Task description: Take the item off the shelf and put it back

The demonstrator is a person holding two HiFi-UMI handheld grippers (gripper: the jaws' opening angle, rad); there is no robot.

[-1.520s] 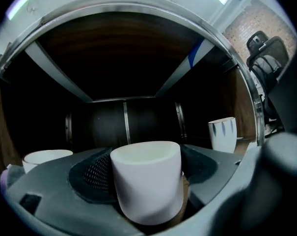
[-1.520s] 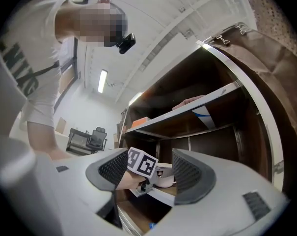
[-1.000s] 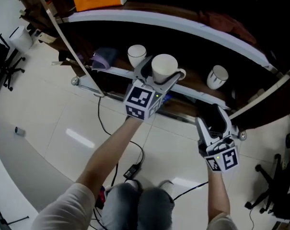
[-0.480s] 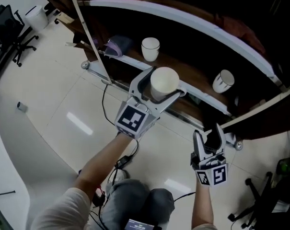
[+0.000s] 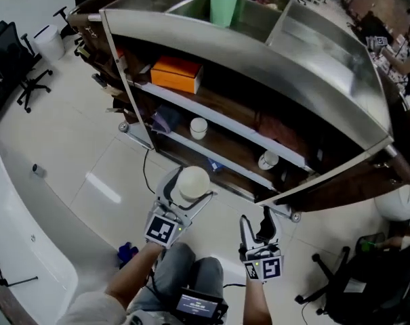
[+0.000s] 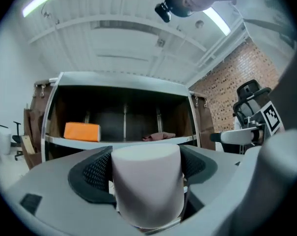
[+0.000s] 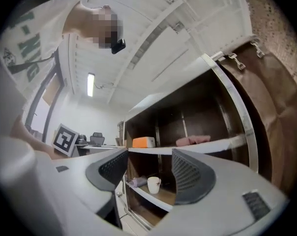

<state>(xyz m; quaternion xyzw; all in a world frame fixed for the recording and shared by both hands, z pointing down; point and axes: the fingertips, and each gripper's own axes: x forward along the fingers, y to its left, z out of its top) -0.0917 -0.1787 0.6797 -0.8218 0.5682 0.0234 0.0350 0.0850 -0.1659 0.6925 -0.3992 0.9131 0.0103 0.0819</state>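
White cup (image 5: 193, 179) clamped in left claw (image 5: 189, 189), right claw (image 5: 256, 225) open

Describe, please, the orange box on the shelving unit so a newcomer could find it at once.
Find the dark-wood shelving unit with the metal top. On its upper shelf, toward the left end, lies a rectangular orange box. It is the only bright thing there: the crumpled pinkish cloth to its right is dull.

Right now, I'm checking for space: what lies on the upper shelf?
An orange box at its left and a reddish cloth further right; the cabinet's top hides its back.
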